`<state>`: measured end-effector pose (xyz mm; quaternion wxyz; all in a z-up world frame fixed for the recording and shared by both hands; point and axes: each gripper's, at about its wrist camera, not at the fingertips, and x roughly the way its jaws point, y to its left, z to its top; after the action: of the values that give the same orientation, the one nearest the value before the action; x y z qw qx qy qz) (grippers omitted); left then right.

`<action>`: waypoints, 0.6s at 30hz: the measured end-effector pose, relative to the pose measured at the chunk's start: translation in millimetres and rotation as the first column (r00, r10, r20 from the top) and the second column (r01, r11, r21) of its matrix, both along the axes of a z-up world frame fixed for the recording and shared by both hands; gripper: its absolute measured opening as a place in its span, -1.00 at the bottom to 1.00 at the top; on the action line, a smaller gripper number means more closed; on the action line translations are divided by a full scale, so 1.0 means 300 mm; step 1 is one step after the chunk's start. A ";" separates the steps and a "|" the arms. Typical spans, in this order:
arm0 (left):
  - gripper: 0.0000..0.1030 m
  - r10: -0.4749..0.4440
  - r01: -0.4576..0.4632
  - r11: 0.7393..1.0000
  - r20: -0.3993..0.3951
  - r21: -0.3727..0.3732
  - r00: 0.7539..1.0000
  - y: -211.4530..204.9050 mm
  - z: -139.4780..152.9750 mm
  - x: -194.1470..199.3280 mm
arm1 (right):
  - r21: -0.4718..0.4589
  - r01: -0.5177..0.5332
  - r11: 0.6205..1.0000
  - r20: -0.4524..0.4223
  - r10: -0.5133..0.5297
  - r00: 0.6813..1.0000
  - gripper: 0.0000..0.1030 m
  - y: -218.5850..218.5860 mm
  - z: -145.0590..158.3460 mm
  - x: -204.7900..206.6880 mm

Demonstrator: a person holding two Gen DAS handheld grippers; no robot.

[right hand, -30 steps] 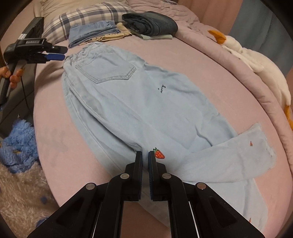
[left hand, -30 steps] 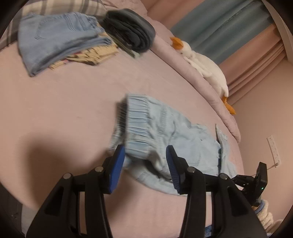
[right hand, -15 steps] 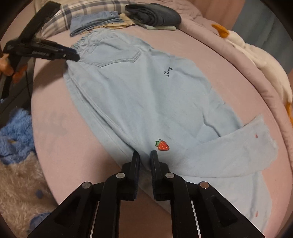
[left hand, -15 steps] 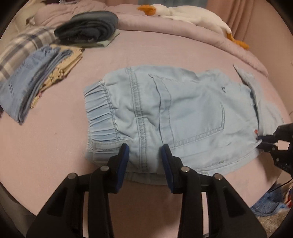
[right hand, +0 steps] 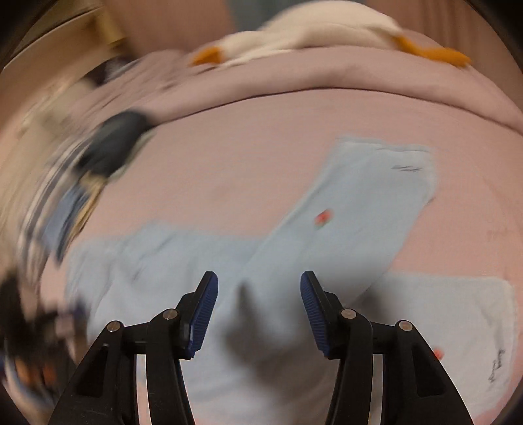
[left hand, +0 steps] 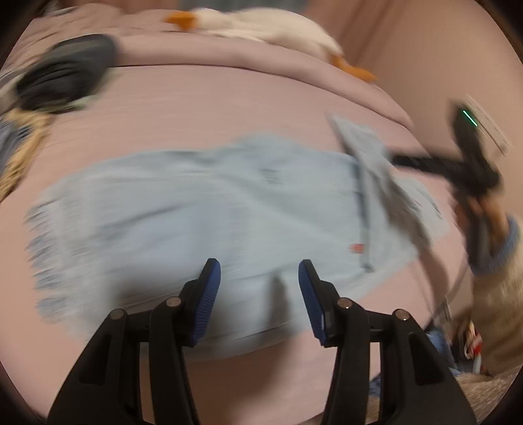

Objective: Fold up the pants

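The left gripper (left hand: 258, 294) has its blue-padded jaws spread wide with nothing between them, poised over the near edge of the light blue denim pants (left hand: 202, 209), which lie flat across the pink bed (left hand: 212, 108). The right gripper (right hand: 258, 304) is likewise wide apart and empty, above the pants (right hand: 369, 196) where one leg lies folded across the other, a small strawberry patch (right hand: 323, 218) just beyond its jaws. Farther out and left of the jaws sits a stack of folded clothes (right hand: 111, 153), blurred. Beyond that, a white plush goose (right hand: 313, 29) lies along the rolled pink duvet (right hand: 327, 75).
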<state>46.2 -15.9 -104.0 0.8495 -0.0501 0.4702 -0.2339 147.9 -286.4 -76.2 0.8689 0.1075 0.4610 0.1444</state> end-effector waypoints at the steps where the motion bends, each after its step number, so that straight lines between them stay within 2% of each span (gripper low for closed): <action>1: -0.05 -0.038 0.038 0.999 -0.006 -0.005 0.999 -0.047 -0.006 0.002 | -0.003 0.027 1.000 -0.012 -0.027 1.000 0.03 -0.007 -0.002 0.040; 7: -0.05 -0.234 0.235 0.972 -0.042 0.026 0.971 -0.342 -0.065 0.045 | -0.091 0.099 0.991 -0.086 -0.107 0.990 0.03 0.025 -0.038 0.257; 13: -0.10 -0.326 0.329 0.940 -0.050 0.087 0.944 -0.502 -0.103 0.067 | -0.225 0.113 0.968 -0.170 -0.154 0.973 0.00 0.039 -0.123 0.332; 14: -0.15 -0.333 0.336 0.937 -0.045 0.092 0.942 -0.517 -0.103 0.066 | -0.239 0.106 0.965 -0.178 -0.151 0.972 -0.06 0.041 -0.139 0.335; 16: -0.55 -0.352 0.355 0.928 -0.046 0.111 0.935 -0.552 -0.109 0.062 | -0.270 0.099 0.958 -0.159 -0.145 0.977 -0.42 0.042 -0.147 0.328; 17: -0.63 -0.354 0.357 0.926 -0.048 0.124 0.934 -0.563 -0.111 0.056 | -0.256 0.096 0.962 -0.155 -0.139 0.978 -0.54 0.037 -0.145 0.321; 18: -0.71 -0.353 0.356 0.924 -0.045 0.140 0.934 -0.567 -0.115 0.050 | -0.226 0.095 0.969 -0.153 -0.132 0.979 -0.85 0.024 -0.138 0.309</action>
<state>61.2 -186.1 -138.4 0.7900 0.0957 0.4954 -0.3482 240.6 -279.3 -117.6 0.8406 0.0498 0.5384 0.0335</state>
